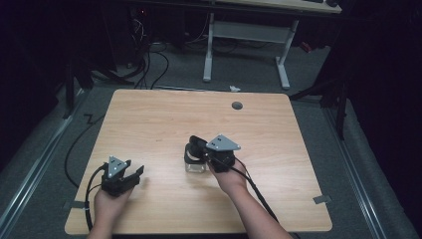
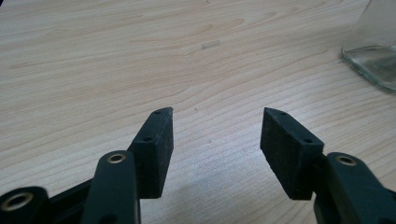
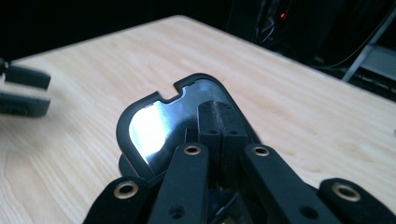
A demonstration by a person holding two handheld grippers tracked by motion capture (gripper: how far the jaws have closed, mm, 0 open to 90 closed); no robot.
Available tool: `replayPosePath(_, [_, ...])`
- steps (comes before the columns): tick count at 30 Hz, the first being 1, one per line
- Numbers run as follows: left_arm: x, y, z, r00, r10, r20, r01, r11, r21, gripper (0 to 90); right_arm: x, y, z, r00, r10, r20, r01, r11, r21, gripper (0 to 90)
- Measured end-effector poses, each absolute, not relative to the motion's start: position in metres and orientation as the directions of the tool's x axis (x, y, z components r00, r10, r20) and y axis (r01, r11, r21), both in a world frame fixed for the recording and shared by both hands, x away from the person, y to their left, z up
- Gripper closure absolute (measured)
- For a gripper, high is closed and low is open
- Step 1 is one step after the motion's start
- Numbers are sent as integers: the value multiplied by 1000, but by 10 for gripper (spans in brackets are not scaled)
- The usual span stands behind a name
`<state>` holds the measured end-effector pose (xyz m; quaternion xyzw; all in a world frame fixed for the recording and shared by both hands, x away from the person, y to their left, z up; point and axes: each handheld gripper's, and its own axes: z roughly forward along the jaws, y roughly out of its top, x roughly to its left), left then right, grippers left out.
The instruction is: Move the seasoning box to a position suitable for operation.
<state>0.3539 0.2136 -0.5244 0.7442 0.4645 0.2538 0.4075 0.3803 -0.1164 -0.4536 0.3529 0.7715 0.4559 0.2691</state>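
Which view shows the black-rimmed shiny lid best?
The right gripper view: the black-rimmed shiny lid sits close up, notch and rim clear, with the right tongs shut above it. The high view shows it small and dark; the left gripper view gives a clear glass container's base.

No readable text, labels, brands or numbers in any view. Table (image 1: 149,124), glass jar (image 2: 373,60) and its lid (image 3: 159,121) are all unmarked.
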Motion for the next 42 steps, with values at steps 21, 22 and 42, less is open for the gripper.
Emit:
replayPosePath(21, [354, 214, -525, 440, 898, -1, 485, -237, 842, 449, 378, -114, -459, -611, 786, -93, 303, 341, 890, 900])
replayPosePath(22, [354, 214, -525, 441, 898, -2, 486, -236, 842, 449, 378, -116, -458, -609, 788, -94, 300, 338, 892, 900])
replayPosePath(42, [353, 216, -526, 441, 897, -16, 492, -227, 841, 452, 366, -177, -445, -504, 861, -67, 308, 252, 917, 756])
